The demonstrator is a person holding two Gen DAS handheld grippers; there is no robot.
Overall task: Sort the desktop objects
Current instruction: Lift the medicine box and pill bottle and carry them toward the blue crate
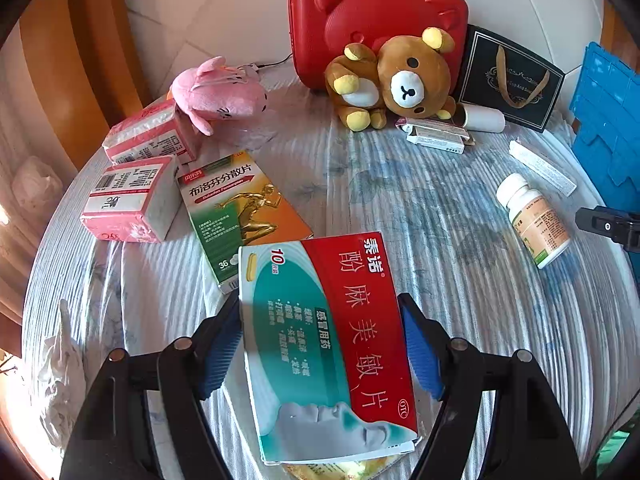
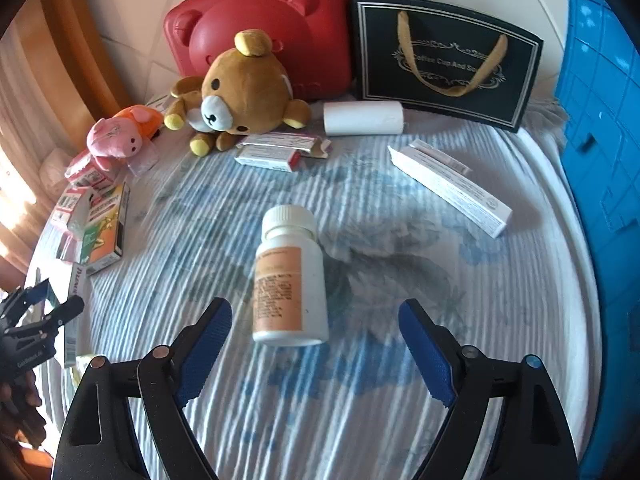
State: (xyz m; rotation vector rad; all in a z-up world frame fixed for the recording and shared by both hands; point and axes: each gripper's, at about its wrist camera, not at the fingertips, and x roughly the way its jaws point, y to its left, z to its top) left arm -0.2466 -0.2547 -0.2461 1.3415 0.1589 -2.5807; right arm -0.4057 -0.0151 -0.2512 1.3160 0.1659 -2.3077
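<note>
My left gripper (image 1: 322, 344) has its blue pads on both sides of a red, teal and white medicine box (image 1: 328, 344), which lies over the edge of a green and orange medicine box (image 1: 240, 212). The left pad touches the box; a thin gap shows at the right pad. My right gripper (image 2: 316, 344) is open and empty, with a white pill bottle (image 2: 290, 276) lying on its side just ahead between the fingers. That bottle also shows in the left wrist view (image 1: 534, 220).
A red bear-shaped case (image 2: 264, 28), a brown teddy bear (image 2: 244, 88), a pink plush (image 2: 116, 136), a black gift bag (image 2: 444, 60), a white roll (image 2: 362, 118), small boxes (image 2: 276, 150), a long white box (image 2: 450, 186) and pink tissue packs (image 1: 132, 196) lie around the table. A blue crate (image 2: 604, 160) stands at the right.
</note>
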